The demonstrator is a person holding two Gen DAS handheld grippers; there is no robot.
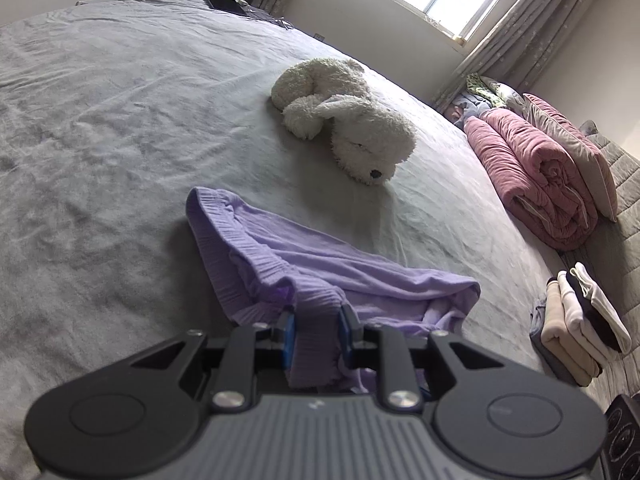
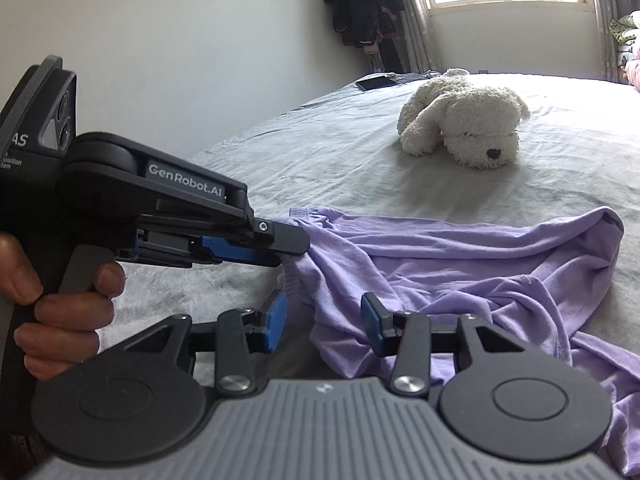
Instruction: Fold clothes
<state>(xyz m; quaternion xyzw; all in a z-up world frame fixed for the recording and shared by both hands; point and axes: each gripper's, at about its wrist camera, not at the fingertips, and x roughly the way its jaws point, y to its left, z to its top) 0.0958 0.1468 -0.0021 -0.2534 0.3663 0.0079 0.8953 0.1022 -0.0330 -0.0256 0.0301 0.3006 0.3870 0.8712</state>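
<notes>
- Lilac knit garment (image 1: 320,264) lies crumpled on the grey bed sheet (image 1: 100,140), near my edge of the bed, ribbed band bunched up, nothing squared off. I count this piece as barely started.
- Left tool (image 1: 317,322) is clamped on the ribbed band, blue pads pinching a strip of it; seen from the right wrist, the left tool (image 2: 276,256) holds that edge up off the sheet.
- Right tool (image 2: 324,320) is released: jaws stand apart with a fold of the lilac cloth in the gap, pads not pressing it. No grip on that side yet.
- Done so far, by my read: a stack of folded clothes (image 1: 580,328) sits at the right edge of the bed, well apart from the lilac piece.
- Left to do: get a second hold, spread the garment flat, fold it, add it to the stack.
- Plush dog (image 2: 464,120) lies further up the bed, clear of the garment; pink rolled quilt (image 1: 532,184) beyond the stack. Neither is in the way.
</notes>
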